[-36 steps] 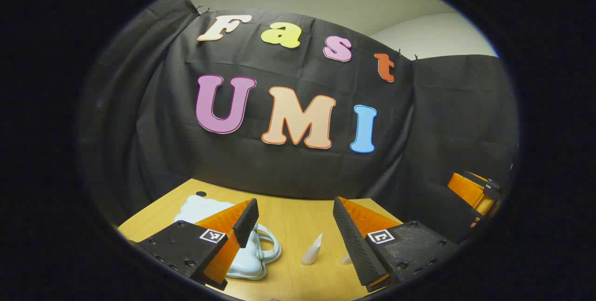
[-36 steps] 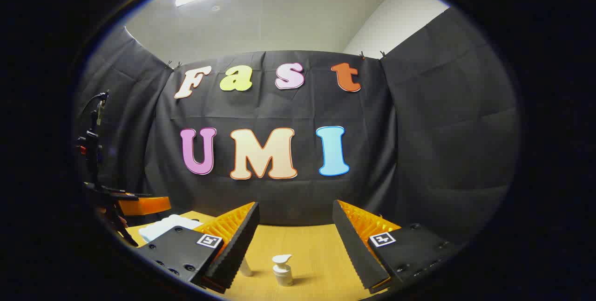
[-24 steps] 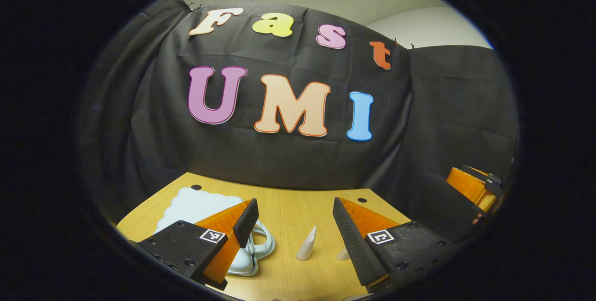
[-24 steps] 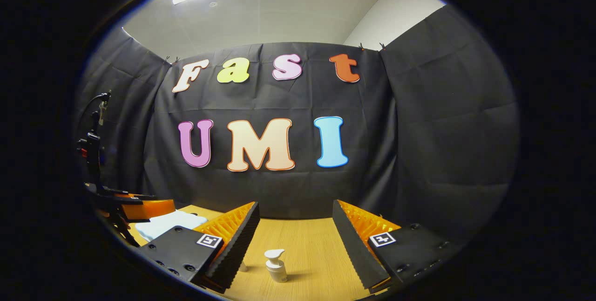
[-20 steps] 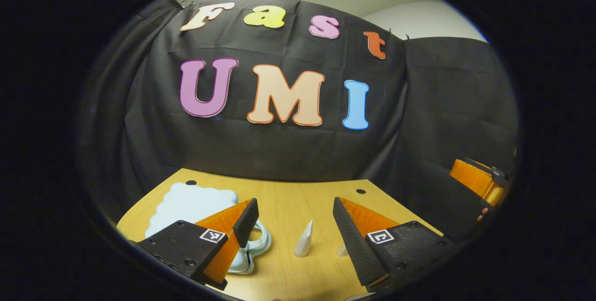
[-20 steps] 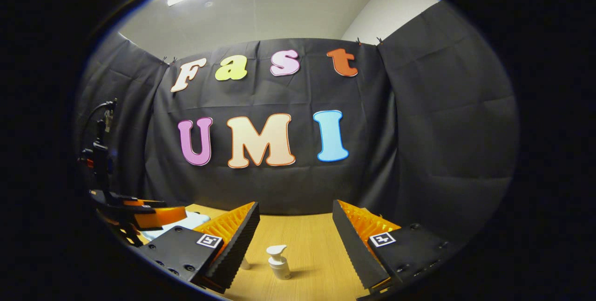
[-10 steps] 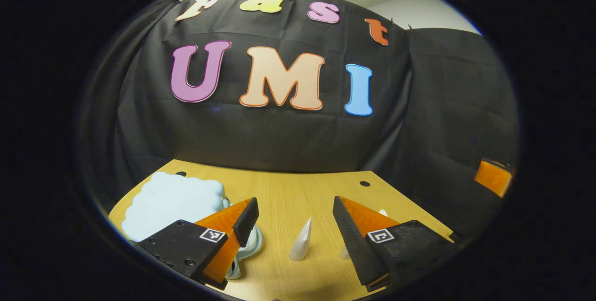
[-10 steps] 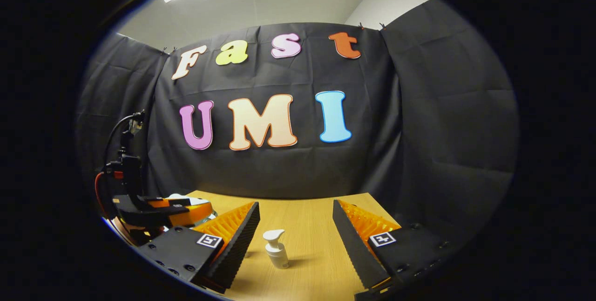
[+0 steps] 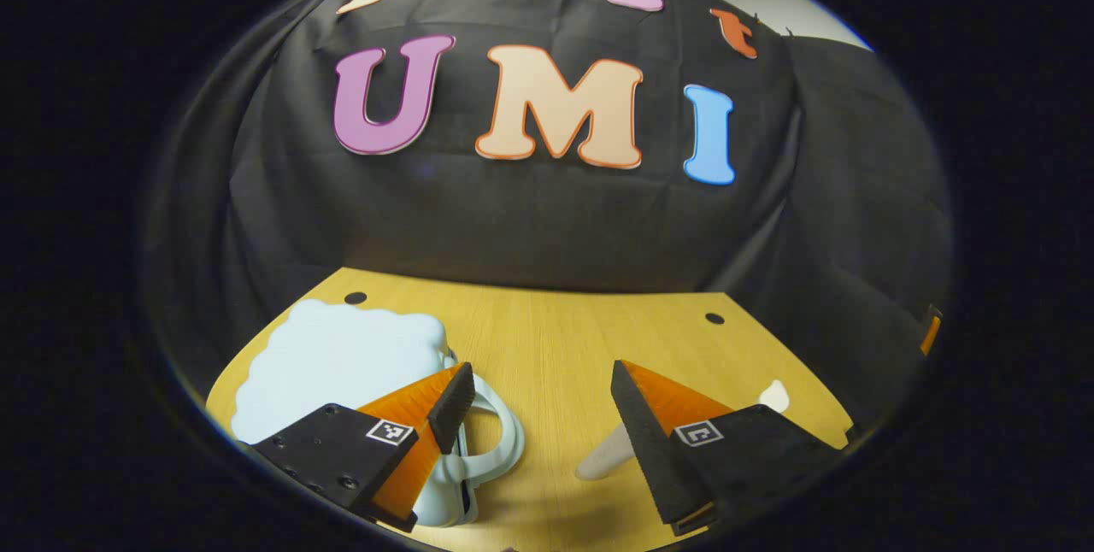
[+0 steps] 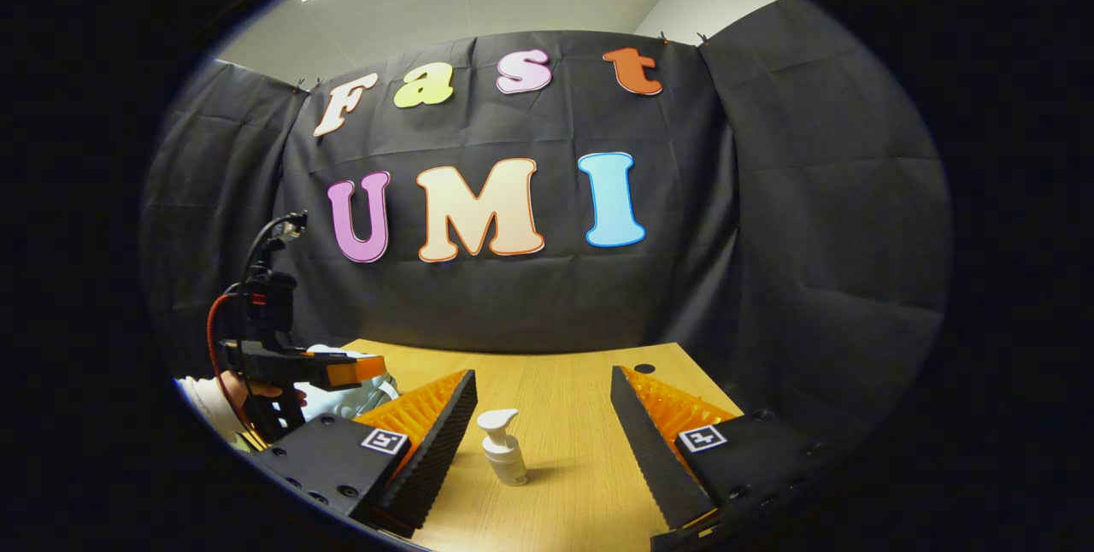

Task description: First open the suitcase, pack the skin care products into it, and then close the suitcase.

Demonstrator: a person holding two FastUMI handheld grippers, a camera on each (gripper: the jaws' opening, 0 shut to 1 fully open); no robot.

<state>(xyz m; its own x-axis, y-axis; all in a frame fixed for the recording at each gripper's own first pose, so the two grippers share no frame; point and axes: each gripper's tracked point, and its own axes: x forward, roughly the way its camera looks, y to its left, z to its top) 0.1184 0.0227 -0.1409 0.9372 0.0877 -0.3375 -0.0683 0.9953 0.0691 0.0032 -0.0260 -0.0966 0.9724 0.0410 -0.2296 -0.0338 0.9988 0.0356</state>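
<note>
The pale blue, cloud-shaped plastic suitcase [image 9: 342,364] lies closed on the wooden bench [image 9: 555,338]. The left gripper [image 9: 538,398] hangs over its loop handle [image 9: 496,441], jaws spread and holding nothing. The right gripper [image 10: 543,415] waits with jaws spread before the small white pump bottle [image 10: 502,449]. Opening seems the step in hand; next, the left jaws probably need a hold on the lid edge.

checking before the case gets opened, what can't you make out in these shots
- Suitcase, left gripper view: near edge and any latch hidden behind the left gripper.
- White tube, left gripper view: far end hidden behind that gripper's finger.
- Suitcase, right gripper view: mostly hidden by the left gripper.
- Pump bottle, right gripper view: label too small.
</note>
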